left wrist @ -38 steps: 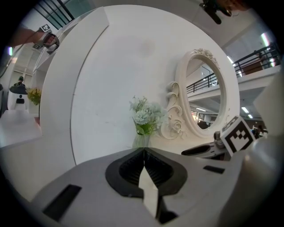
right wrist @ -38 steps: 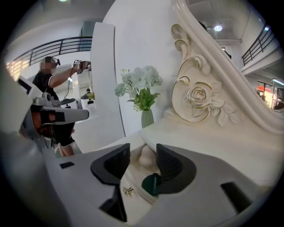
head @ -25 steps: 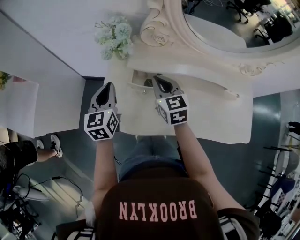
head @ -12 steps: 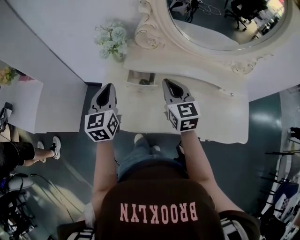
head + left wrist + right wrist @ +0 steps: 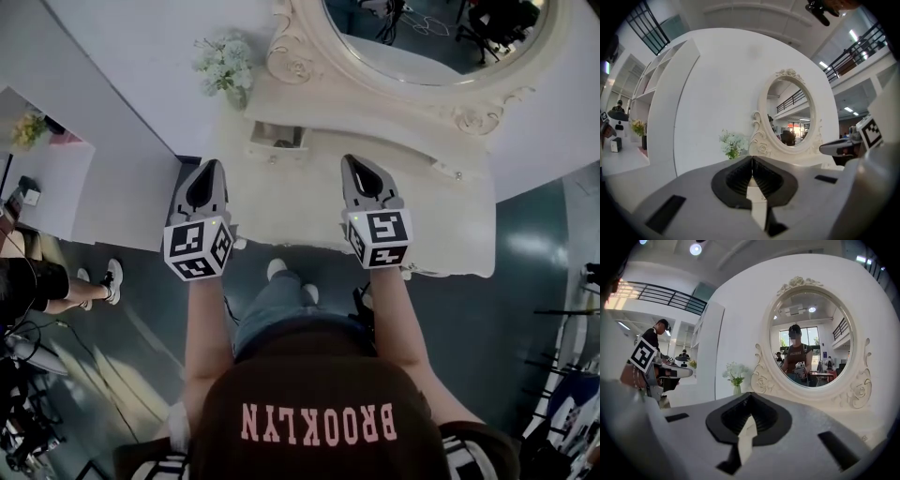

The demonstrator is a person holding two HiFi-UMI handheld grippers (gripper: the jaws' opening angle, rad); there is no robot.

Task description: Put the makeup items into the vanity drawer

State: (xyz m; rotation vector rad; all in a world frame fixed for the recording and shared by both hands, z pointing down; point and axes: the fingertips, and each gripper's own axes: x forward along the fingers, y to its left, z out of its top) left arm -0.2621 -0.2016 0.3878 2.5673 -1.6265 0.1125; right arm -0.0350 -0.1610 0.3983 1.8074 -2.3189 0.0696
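Okay: ornate carved oval mirror (image 5: 469,117), smooth cream surface (image 5: 309,202), small boxy drawer (image 5: 277,139) below mirror. Left gripper (image 5: 213,166) and right gripper (image 5: 354,161) both closed, empty.

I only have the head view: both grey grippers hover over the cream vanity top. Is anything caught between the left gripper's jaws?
Observer: No. In the left gripper view the grey left gripper has its jaws closed together with nothing between them.
Reviewer: And the right one?
Observer: The grey right gripper is likewise shut and empty in its own view.
Reviewer: What is it facing?
Observer: The oval cream-framed mirror. In the right gripper view its glass reflects a person in a dark top, which the head view does not show.
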